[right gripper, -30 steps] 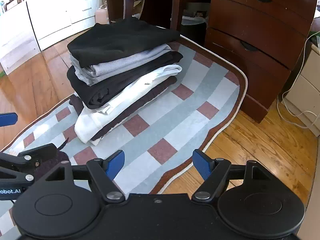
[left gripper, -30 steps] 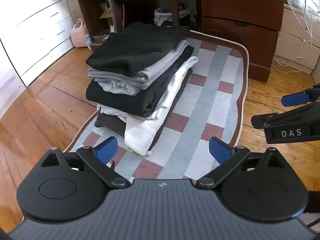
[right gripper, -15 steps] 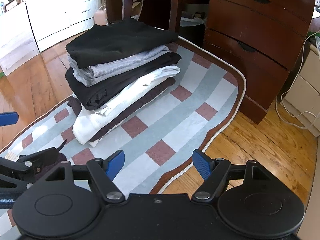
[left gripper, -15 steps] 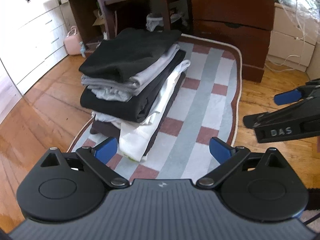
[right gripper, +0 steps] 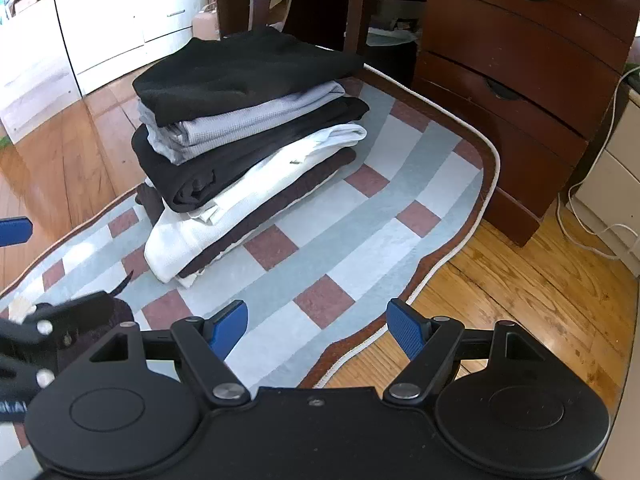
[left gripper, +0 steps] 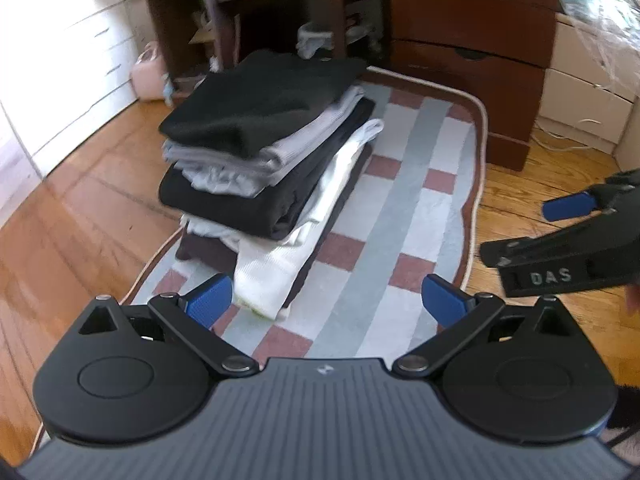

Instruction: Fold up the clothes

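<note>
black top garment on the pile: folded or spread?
Folded. The black garment lies as a flat rectangle with a doubled edge atop the stack.

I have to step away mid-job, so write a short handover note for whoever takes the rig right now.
Left gripper: open, empty, above the near end of the rug.
Right gripper: open, empty, over the rug's right edge.
Stack of folded clothes: on the rug's left side, black piece on top, then grey, black, white and a dark one at the bottom.
Done: every garment in view is folded and stacked.
Left: no loose garment shows in either view; look outside the frames before starting another.
</note>
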{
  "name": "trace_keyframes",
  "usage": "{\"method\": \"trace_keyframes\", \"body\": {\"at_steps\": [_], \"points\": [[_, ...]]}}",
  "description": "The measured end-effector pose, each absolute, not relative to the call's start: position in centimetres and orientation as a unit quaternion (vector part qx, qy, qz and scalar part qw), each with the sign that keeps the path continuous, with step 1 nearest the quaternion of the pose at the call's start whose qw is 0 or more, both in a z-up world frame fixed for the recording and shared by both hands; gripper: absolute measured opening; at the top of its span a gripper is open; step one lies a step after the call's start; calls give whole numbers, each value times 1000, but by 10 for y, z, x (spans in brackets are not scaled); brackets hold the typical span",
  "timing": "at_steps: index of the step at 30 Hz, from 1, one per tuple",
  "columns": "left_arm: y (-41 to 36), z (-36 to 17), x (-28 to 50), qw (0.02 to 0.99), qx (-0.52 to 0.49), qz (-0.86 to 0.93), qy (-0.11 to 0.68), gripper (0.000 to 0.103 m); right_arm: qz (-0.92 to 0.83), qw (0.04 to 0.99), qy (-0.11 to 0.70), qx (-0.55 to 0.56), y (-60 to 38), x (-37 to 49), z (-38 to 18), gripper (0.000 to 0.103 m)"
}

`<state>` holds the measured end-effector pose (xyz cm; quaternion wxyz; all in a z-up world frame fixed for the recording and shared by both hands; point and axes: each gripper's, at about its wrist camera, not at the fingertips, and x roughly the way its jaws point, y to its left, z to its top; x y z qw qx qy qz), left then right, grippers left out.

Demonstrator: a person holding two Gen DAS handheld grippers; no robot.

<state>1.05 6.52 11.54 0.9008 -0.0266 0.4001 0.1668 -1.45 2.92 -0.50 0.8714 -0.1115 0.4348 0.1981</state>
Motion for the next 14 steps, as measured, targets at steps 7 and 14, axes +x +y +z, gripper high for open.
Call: {"method": "trace_keyframes", "body": {"at_steps": [7,14], "points": [[70,116,11,897,-37,189,397,103,193,872,434,-118,29,-12,-8,81],[67,119,13,898,-29,191,395,103,195,871,436,-116,28,-10,-9,81]]}}
